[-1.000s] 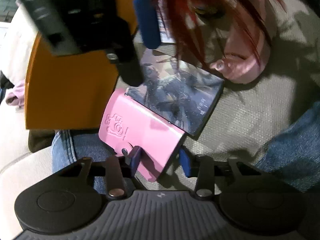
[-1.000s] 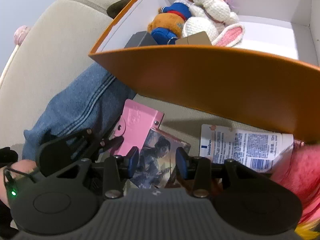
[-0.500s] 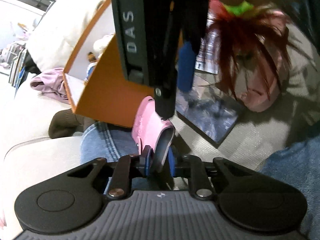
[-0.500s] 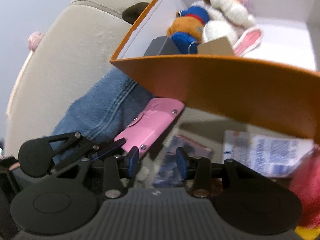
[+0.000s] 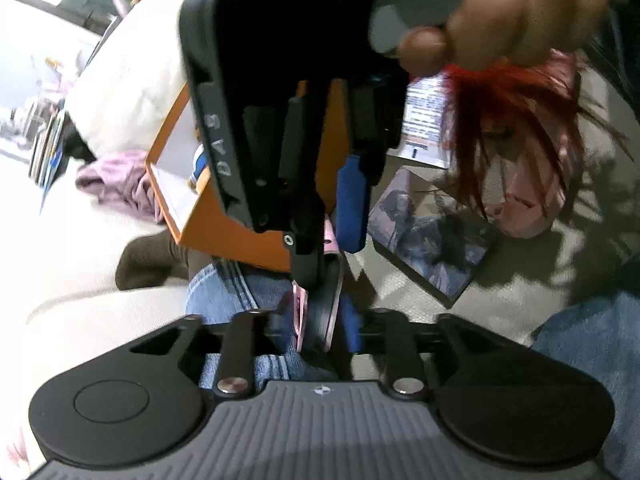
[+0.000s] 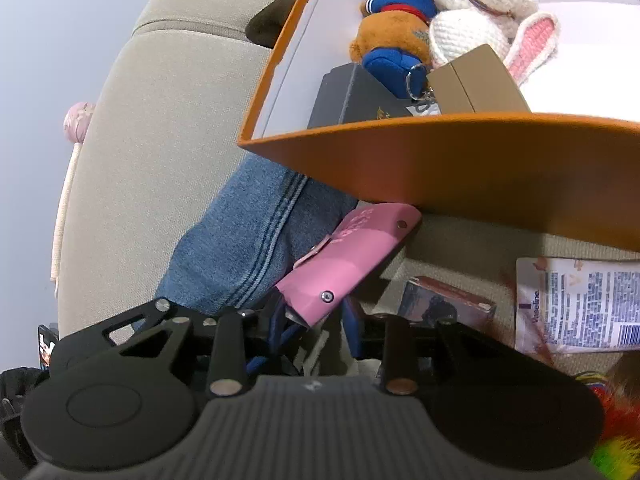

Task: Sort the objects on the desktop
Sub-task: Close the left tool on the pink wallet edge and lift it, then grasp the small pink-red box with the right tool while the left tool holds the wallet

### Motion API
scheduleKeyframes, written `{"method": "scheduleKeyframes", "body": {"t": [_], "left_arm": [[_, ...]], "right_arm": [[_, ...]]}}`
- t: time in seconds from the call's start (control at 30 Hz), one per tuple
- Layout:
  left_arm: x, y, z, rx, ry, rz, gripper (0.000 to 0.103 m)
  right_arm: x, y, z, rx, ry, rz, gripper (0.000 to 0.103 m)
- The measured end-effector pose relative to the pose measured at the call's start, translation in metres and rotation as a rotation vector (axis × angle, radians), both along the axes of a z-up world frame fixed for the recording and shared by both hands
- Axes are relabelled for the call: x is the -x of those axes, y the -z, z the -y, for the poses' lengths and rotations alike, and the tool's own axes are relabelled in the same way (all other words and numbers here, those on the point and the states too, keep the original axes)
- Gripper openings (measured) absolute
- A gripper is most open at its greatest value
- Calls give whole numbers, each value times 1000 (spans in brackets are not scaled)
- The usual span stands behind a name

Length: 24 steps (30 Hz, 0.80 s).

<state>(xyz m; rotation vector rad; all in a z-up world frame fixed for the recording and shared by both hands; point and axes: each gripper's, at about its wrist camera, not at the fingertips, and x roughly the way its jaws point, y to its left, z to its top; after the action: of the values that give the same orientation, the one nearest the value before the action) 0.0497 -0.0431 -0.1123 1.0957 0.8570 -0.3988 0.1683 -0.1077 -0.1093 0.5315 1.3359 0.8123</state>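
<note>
Now that the pink case [image 6: 352,258] has come up off the card it was lying against a second ago, it stands on edge, pinched at its lower end by the clenched jaws of the left gripper [image 5: 320,320]. In the right wrist view it hangs clear of the beige sofa cushion [image 6: 168,128], just below the near wall of the orange box [image 6: 480,168] and beside a denim-clad leg [image 6: 248,248]. The right gripper [image 6: 316,324] has moved in close, its jaws parted around the case's lower end, grasping nothing that I can see. Half a second ago it was looking more at the illustrated card [image 6: 444,304]; that card now lies flat on the cushion, apart from the case, with the Vaseline packet [image 6: 580,304] beside it and a red-haired doll head [image 5: 516,152] nearby.

The lift suggests the case is the item being sorted in this step, and the box, already holding a brown bear plush [image 6: 394,28], a crocheted bunny [image 6: 480,12] and two small boxes, looks like its destination. The case has yet to clear the rim.
</note>
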Motion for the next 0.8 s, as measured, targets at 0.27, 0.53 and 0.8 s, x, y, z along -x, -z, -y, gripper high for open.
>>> {"method": "scheduleKeyframes", "body": {"t": [0.27, 0.53, 0.8], "left_arm": [[-12, 16, 1, -33, -38, 28, 23], [-15, -23, -18, 246, -265, -115, 18], [-24, -52, -56, 548, -604, -339, 18]], "right_arm": [[2, -5, 4, -5, -3, 33, 33], [5, -23, 18, 104, -62, 209, 52], [10, -1, 8, 330, -170, 258, 52]]}}
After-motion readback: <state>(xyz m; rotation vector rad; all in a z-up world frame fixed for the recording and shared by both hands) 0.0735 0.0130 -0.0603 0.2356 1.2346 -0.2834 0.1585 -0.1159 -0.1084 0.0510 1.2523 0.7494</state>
